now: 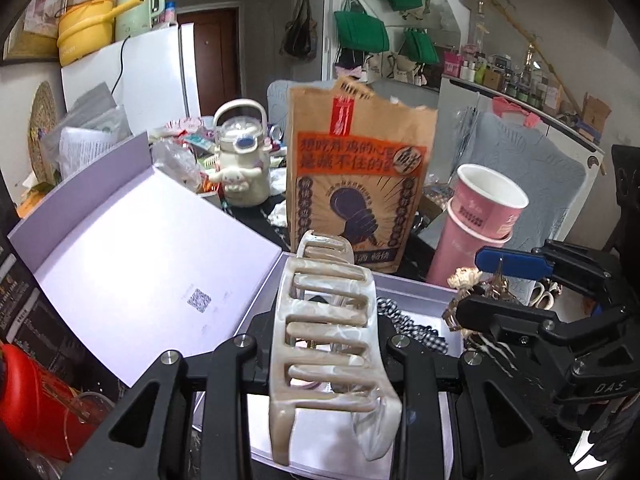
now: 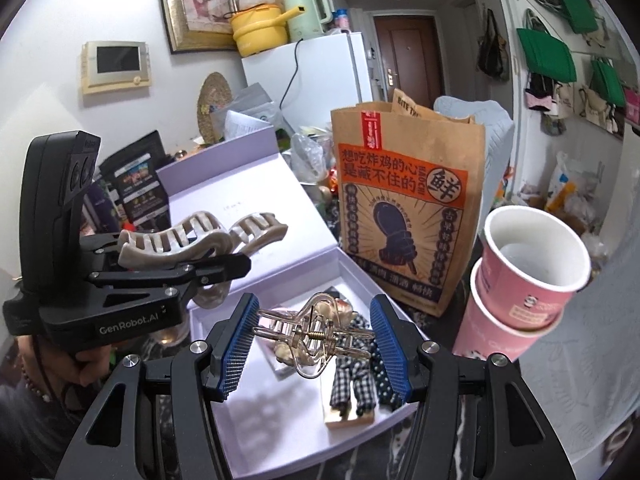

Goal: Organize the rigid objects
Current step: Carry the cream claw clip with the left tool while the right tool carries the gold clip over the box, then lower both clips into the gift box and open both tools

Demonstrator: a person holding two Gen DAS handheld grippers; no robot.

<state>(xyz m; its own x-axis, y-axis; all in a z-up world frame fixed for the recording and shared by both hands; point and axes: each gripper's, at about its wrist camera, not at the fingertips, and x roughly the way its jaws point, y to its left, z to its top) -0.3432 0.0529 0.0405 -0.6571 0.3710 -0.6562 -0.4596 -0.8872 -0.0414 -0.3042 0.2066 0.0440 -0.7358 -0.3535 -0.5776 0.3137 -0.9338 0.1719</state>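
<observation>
My left gripper point(image 1: 326, 344) is shut on a large beige pearly claw hair clip point(image 1: 332, 344) and holds it above the open lilac box point(image 1: 416, 284); the clip also shows in the right wrist view point(image 2: 188, 240). My right gripper point(image 2: 314, 340) is shut on a small gold metal hair clip with pale decoration point(image 2: 312, 332), held between the blue pads point(image 2: 390, 344) over the box tray point(image 2: 280, 404). In the left wrist view the right gripper point(image 1: 480, 284) hangs over the box's right side with the gold clip point(image 1: 464, 284). A black-and-white checked bow point(image 2: 354, 384) lies in the box.
The box lid point(image 1: 132, 264) stands open to the left. A brown paper bag point(image 1: 360, 184) stands just behind the box. Stacked pink paper cups point(image 2: 524, 280) stand to the right. A cream kettle point(image 1: 242, 160), clutter and a white fridge point(image 1: 132, 76) lie behind.
</observation>
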